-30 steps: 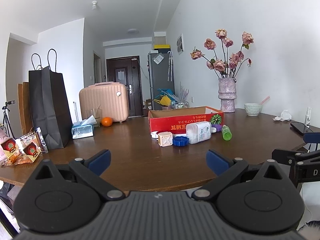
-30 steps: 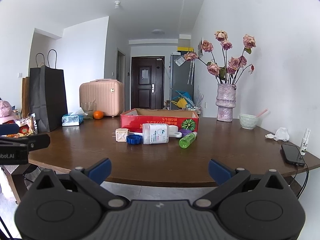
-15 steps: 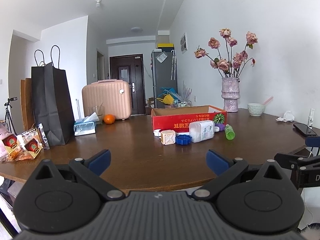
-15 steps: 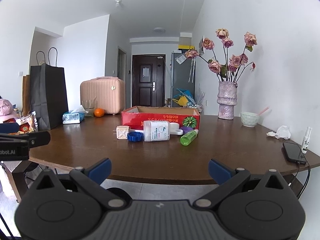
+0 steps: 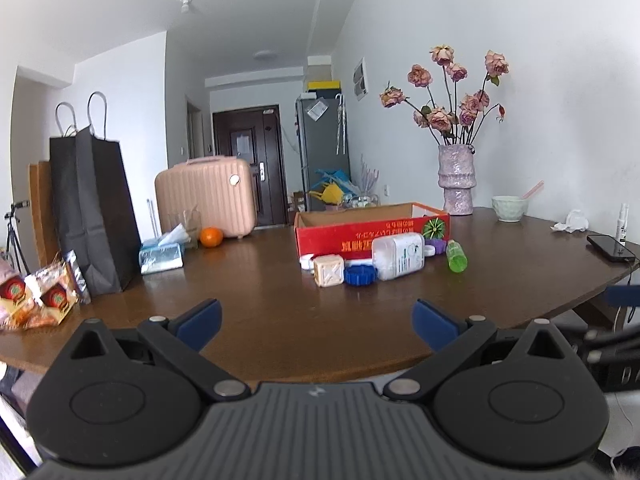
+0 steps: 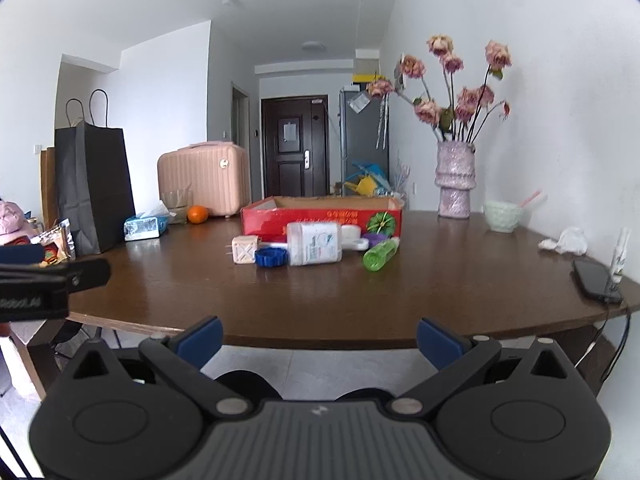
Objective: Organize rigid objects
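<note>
On inspection, both grippers were found empty with jaws spread wide: the left gripper [image 5: 316,318] hung over the near edge of the brown table [image 5: 260,304], and the right gripper [image 6: 318,338] was held short of that edge, above the floor. The loose items lay in a tight cluster near the table's middle, just in front of the red cardboard box [image 6: 320,214], well apart from both tools. From left to right the cluster comprised a small wooden cube [image 6: 245,251], a blue cap [image 6: 271,257], a white bottle [image 6: 315,243] lying on its side, and a green bottle [image 6: 381,254] also on its side; flat white pieces and a purple item sat behind them against the box wall, too small to identify. The box appeared to be the likely destination, though its contents could not be seen. No item had yet been taken up. Risks noted: both bottles lay on their sides and would probably roll if nudged off-centre, the green one toward the right side where a phone [image 6: 596,280] rested near the edge. The items touched or nearly touched, so wide jaws closing on one could displace its neighbour. The blue cap sat low and might slip from a shallow grip.
</note>
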`<state>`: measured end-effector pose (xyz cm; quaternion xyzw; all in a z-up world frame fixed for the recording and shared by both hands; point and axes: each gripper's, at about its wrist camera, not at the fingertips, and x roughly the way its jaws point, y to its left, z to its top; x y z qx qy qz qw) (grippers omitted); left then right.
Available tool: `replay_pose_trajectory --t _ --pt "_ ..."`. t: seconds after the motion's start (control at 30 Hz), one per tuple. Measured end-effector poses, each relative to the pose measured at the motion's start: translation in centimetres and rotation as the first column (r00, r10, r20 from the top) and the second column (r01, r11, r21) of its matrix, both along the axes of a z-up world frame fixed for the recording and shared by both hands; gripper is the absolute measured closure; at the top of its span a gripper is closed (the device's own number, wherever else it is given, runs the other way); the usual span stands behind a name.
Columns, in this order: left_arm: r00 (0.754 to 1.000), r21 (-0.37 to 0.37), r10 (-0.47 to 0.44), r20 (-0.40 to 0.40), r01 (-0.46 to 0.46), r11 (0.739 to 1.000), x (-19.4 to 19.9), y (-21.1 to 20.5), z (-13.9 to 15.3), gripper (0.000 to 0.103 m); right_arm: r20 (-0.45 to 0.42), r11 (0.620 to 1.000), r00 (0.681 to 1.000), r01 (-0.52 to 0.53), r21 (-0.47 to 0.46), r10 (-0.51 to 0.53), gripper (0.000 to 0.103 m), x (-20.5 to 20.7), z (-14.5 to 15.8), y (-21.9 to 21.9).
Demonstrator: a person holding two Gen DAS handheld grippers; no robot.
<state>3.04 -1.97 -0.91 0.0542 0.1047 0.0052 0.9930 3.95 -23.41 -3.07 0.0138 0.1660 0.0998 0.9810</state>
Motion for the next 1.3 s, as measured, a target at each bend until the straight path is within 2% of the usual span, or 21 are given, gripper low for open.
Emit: replay_pose_trajectory --t 0.1,0.4,0.57,0.67,0.8,0.9,0.93,1.0,1.07,1.1,1.17,1.2,1.23,1.3 --pt "1.000 0.000 0.006 -0.011 -0.006 1.000 2.0 -0.3 0.3 0.000 -0.008 1.000 1.000 -0.015 -0.005 0.015 0.000 1.2 -0.3 0.3" --pt "0.998 -0.068 0.029 -0.057 -0.032 0.997 9.6 0.0 0.4 0.000 0.051 0.999 0.998 0.023 0.036 -0.025 0.000 7.2 1.2 -1.0" --pt "0.998 -0.006 0.046 -0.037 -0.046 0.999 13.6 -0.5 0.0 0.000 0.052 0.999 0.997 0.049 0.018 -0.050 0.000 11.3 1.3 -1.8" --pt "0.997 0.007 0.039 -0.066 -0.038 0.999 16.5 -0.6 -0.4 0.000 0.013 0.999 0.999 0.047 0.002 -0.047 0.000 14.8 1.2 -1.8" --pt "0.988 -0.055 0.001 -0.157 -0.009 0.998 20.7 -0.1 -0.2 0.000 -0.079 1.000 0.997 -0.001 -0.011 0.000 0.000 19.8 0.5 -1.6" --pt "0.979 -0.139 -0.071 -0.190 0.045 0.989 23.6 -0.3 0.3 0.000 -0.084 0.999 0.996 -0.029 -0.029 0.026 0.000 23.0 0.8 -1.2" --pt "0.977 -0.162 -0.086 -0.193 0.055 0.985 24.6 -0.5 0.5 0.001 -0.084 0.999 0.996 -0.034 -0.029 0.031 0.000 23.9 1.0 -0.9" --pt "0.975 -0.213 -0.112 -0.191 0.070 0.974 26.4 -1.0 0.7 0.014 -0.076 0.998 0.996 -0.055 0.017 0.056 0.000 26.0 1.4 -1.0" --pt "0.969 -0.236 -0.119 -0.217 0.066 0.969 28.6 -1.7 0.7 0.030 -0.106 0.995 0.993 -0.045 0.093 0.055 0.001 28.7 1.8 -1.5" --pt "0.965 -0.245 -0.128 -0.231 0.070 0.967 29.6 -1.9 0.7 0.034 -0.128 0.989 0.990 -0.049 0.140 0.067 0.004 30.1 1.8 -1.9" --pt "0.954 -0.296 -0.159 -0.256 0.079 0.952 31.4 -2.2 0.4 0.048 -0.176 0.968 0.978 -0.065 0.244 0.110 0.025 33.1 1.7 -2.7" --pt "0.944 -0.330 -0.186 -0.272 0.090 0.940 32.2 -2.3 0.2 0.052 -0.197 0.955 0.971 -0.075 0.287 0.135 0.043 34.3 1.5 -3.0" --pt "0.933 -0.357 -0.212 -0.289 0.100 0.929 33.0 -2.3 0.0 0.056 -0.214 0.941 0.964 -0.083 0.327 0.159 0.055 35.4 1.2 -3.3" --pt "0.918 -0.412 -0.248 -0.311 0.105 0.905 34.1 -2.3 -0.6 0.066 -0.244 0.921 0.949 -0.095 0.378 0.198 0.061 37.2 0.6 -3.5"
